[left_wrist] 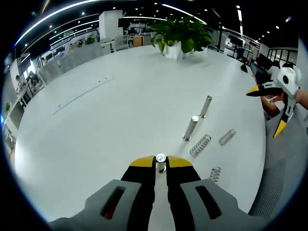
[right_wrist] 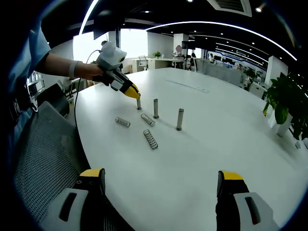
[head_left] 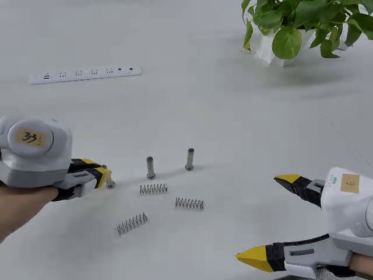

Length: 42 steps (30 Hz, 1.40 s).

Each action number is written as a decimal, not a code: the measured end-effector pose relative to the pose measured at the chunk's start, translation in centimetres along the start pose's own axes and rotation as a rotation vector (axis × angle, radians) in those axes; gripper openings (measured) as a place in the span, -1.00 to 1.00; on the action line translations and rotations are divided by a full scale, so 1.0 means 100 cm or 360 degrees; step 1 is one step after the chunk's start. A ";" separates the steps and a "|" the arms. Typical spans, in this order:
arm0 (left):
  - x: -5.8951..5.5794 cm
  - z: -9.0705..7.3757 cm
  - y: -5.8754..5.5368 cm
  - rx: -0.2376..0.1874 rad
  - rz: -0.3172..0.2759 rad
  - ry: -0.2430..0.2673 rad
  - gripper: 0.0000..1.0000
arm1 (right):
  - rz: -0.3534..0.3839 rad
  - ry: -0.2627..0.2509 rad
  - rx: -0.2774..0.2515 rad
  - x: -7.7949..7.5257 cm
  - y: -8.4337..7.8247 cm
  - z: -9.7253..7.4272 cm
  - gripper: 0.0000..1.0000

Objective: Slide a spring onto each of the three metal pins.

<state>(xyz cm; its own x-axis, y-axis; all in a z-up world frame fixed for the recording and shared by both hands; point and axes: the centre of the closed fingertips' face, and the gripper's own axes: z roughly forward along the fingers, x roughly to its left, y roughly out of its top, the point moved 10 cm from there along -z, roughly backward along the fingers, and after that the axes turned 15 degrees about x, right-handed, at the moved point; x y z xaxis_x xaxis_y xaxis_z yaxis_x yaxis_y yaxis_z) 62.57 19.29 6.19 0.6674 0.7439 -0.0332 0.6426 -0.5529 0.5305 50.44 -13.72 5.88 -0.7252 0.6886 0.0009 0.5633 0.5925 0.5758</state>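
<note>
Three metal pins stand upright on the white table (head_left: 233,116). My left gripper (head_left: 105,175) is shut on the leftmost pin (head_left: 109,182), whose head shows between the yellow tips in the left gripper view (left_wrist: 160,161). The other two pins (head_left: 150,167) (head_left: 190,158) stand free to its right. Three springs (head_left: 153,188) (head_left: 189,203) (head_left: 132,223) lie flat in front of the pins. My right gripper (head_left: 268,217) hovers wide open at the lower right, holding nothing, well apart from the springs (right_wrist: 150,139).
A white power strip (head_left: 85,74) lies at the back left. A potted plant (head_left: 303,23) stands at the back right. In the right gripper view, a mesh chair (right_wrist: 38,159) sits beside the table's curved edge.
</note>
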 end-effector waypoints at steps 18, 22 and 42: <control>-0.004 -0.001 -0.001 -0.0048 0.0105 0.0029 -0.91 | -0.0008 0.0010 0.0009 0.001 -0.001 0.000 0.93; -0.004 -0.002 -0.002 -0.0056 0.0099 0.0037 -0.91 | -0.0008 0.0012 0.0009 0.002 0.000 0.000 0.93; -0.008 0.002 -0.005 -0.0055 0.0151 0.0014 -0.62 | -0.0008 0.0012 0.0021 0.004 -0.001 0.000 0.93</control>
<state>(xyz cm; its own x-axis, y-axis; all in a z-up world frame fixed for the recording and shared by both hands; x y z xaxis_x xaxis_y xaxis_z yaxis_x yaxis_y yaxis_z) 61.79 18.92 5.75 0.7212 0.6922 0.0263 0.5631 -0.6080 0.5597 50.13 -13.55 5.79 -0.7308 0.6826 0.0041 0.5648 0.6013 0.5652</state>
